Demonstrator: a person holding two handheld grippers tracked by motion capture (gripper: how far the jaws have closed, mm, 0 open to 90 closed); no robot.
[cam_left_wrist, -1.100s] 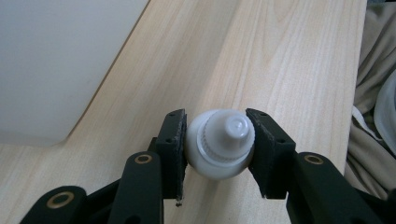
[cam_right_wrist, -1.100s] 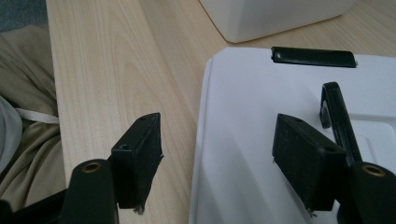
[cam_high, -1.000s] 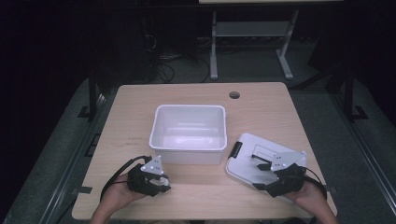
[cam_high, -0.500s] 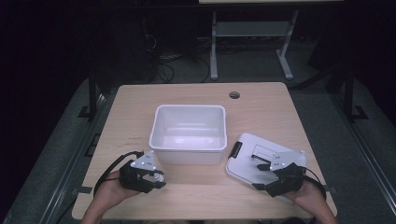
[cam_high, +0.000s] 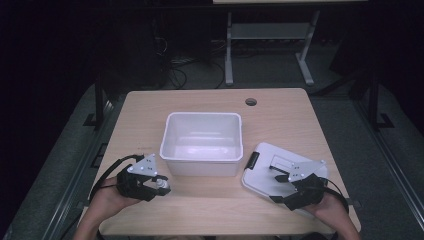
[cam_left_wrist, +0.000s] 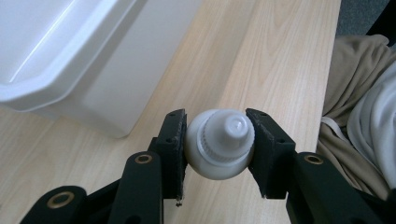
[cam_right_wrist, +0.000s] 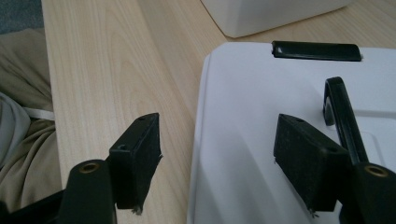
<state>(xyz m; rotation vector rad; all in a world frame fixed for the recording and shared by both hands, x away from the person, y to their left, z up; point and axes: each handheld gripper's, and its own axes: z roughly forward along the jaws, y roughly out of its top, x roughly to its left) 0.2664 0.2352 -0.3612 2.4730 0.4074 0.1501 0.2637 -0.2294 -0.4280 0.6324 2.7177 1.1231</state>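
A white plastic tub (cam_high: 202, 142) stands open in the middle of the wooden table (cam_high: 210, 212). Its white lid (cam_high: 277, 172) with a black handle lies flat to the right of it. My left gripper (cam_high: 159, 184) is at the front left, shut on a small white bottle (cam_left_wrist: 219, 144) whose ribbed cap faces the camera. The tub's wall (cam_left_wrist: 70, 70) is just beside it. My right gripper (cam_high: 280, 187) hovers open over the lid's near edge (cam_right_wrist: 243, 154), one jaw above the lid and the other above bare wood, next to the black handle (cam_right_wrist: 343, 116).
A black latch (cam_right_wrist: 316, 50) sits at the lid's edge. A round cable hole (cam_high: 251, 101) is at the table's far side. Beige fabric (cam_left_wrist: 359, 93) of the person's clothing lies past the table's near edge. A metal stand (cam_high: 270, 45) is on the floor behind.
My left gripper has shifted a little left and toward the front edge with the bottle in it. The right gripper has barely moved over the lid.
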